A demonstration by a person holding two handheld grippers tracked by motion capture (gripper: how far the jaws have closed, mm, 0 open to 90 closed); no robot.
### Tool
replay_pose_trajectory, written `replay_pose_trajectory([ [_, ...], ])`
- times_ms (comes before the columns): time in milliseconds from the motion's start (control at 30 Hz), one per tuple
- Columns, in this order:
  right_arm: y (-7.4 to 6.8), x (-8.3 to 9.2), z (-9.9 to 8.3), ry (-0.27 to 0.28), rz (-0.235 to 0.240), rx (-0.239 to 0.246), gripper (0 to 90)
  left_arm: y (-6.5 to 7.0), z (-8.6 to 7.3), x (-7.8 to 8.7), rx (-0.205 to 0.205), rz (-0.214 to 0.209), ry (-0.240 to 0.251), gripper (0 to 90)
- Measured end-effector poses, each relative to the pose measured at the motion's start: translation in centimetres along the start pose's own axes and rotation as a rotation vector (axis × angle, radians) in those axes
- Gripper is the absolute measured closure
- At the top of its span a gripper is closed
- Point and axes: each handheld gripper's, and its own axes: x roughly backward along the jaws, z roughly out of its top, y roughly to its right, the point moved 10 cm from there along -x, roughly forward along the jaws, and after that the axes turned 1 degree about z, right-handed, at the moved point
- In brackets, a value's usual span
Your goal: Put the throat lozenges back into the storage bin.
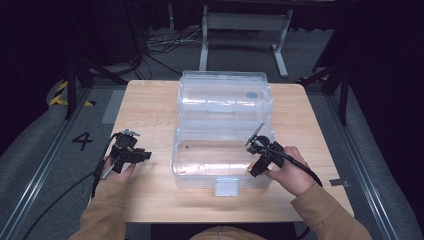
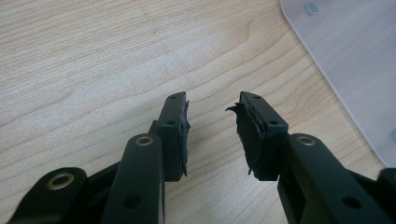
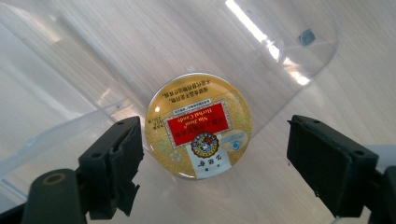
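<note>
A clear plastic box [image 1: 222,150] with rounded corners stood open on the pale wood-grain table [image 1: 150,105], its lid [image 1: 225,95] thrown back toward the far edge and a small grey latch [image 1: 226,186] at its near wall. In the right gripper view I saw a round, glossy gold tin [image 3: 198,125] with a red label panel lying flat on the box's transparent floor, the table's grain showing through beneath it. My right tongs [image 3: 212,163] hung over the box's near right corner, the matt black jaws spread wide on either side of the tin, clear of its rim and touching nothing I could make out. My left tongs [image 2: 212,135] hovered above bare table to the left of the box, jaws parted, with nothing between them; their rubber pads [image 2: 245,135] looked frayed and torn at the edges. A frosted corner of the box cut across the top right of the left gripper view. From the high view the tin was hard to pick out through the glare on the plastic, and the small print on its label was too fine for me to read. Both sleeves [image 1: 107,215] were cut off at the bottom of the frame.
</note>
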Motion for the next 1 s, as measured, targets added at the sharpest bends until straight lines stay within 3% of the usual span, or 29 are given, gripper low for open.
replay_pose_trajectory([
  [367,0.2,1.7,0.1,0.071,0.032,-0.026,22.1,0.1,0.0,0.1,-0.005,-0.009,0.002,63.1],
  [700,1.0,4.5,0.3,0.207,0.132,-0.082,32.0,1.0,0.1,1.2,0.027,-0.078,0.05,62.4],
  [800,1.1,5.1,0.3,0.226,0.145,-0.083,34.2,1.2,0.1,1.5,0.031,-0.09,0.062,62.3],
  [867,1.4,6.3,0.5,0.278,0.16,-0.083,39.4,1.4,0.1,1.8,0.036,-0.1,0.07,61.3],
  [900,1.4,6.3,0.5,0.278,0.16,-0.083,39.4,1.5,0.1,1.9,0.037,-0.1,0.078,61.3],
  [933,1.6,7.1,0.8,0.318,0.176,-0.088,40.9,1.6,0.1,2.1,0.036,-0.103,0.079,60.7],
  [1000,1.8,7.4,0.8,0.334,0.179,-0.09,42.6,1.8,0.1,2.3,0.037,-0.105,0.09,60.2],
])
